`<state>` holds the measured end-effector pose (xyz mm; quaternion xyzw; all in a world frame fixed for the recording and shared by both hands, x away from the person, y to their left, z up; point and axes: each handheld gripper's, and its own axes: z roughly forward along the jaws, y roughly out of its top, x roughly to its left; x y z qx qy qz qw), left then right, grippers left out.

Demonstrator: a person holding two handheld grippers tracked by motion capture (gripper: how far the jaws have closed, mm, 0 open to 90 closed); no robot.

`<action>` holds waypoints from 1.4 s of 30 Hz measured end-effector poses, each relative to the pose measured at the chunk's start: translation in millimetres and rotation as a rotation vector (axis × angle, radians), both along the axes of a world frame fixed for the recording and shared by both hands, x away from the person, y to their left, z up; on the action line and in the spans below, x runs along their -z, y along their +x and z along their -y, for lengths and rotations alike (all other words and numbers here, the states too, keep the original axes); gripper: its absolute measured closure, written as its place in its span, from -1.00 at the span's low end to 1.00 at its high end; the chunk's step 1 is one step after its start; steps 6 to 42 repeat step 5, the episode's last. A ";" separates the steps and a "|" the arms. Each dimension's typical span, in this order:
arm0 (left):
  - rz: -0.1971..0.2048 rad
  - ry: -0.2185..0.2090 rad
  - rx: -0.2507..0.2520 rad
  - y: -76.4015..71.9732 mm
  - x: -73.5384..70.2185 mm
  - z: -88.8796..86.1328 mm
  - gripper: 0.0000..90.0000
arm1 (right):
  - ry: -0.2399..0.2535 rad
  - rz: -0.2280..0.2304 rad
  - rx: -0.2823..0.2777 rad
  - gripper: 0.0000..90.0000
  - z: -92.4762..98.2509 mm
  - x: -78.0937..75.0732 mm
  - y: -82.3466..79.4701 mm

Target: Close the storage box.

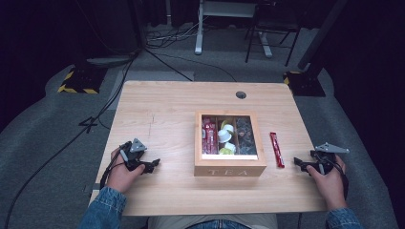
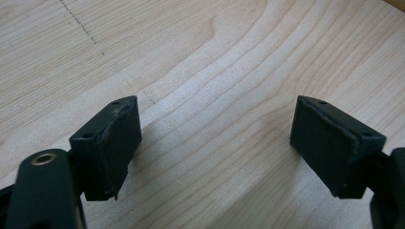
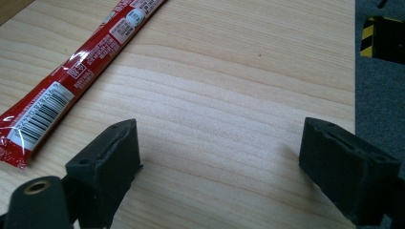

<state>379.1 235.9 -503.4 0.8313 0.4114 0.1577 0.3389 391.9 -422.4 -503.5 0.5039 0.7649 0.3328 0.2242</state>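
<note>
A wooden box (image 1: 230, 166) marked TEA stands in the middle of the table with its glass lid down over red sachets, yellow and white pods and dark packets. A red stick sachet (image 1: 276, 149) lies flat on the table just right of the box; its barcode end (image 3: 43, 114) reaches toward my right gripper. My left gripper (image 1: 154, 165) rests low on the table left of the box, open, with bare wood between its pads (image 2: 119, 143). My right gripper (image 1: 300, 163) sits low near the table's right edge, open and empty (image 3: 219, 167), just right of the sachet.
The light wooden table (image 1: 162, 109) has a round cable hole (image 1: 241, 94) at the back. The table's right edge (image 3: 354, 95) runs close beside the right gripper. Grey carpet, cables and black-yellow stand feet (image 1: 76, 82) lie beyond.
</note>
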 end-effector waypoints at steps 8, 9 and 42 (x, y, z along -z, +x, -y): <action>0.002 0.004 -0.016 0.0 0.3 0.3 -0.64 | 0.000 0.000 0.001 -0.70 0.0 0.0 0.0; 0.002 0.004 -0.016 0.0 0.3 0.3 -0.64 | 0.000 0.000 0.001 -0.70 0.0 0.0 0.0; 0.002 0.004 -0.016 0.0 0.3 0.3 -0.64 | 0.000 0.000 0.001 -0.70 0.0 0.0 0.0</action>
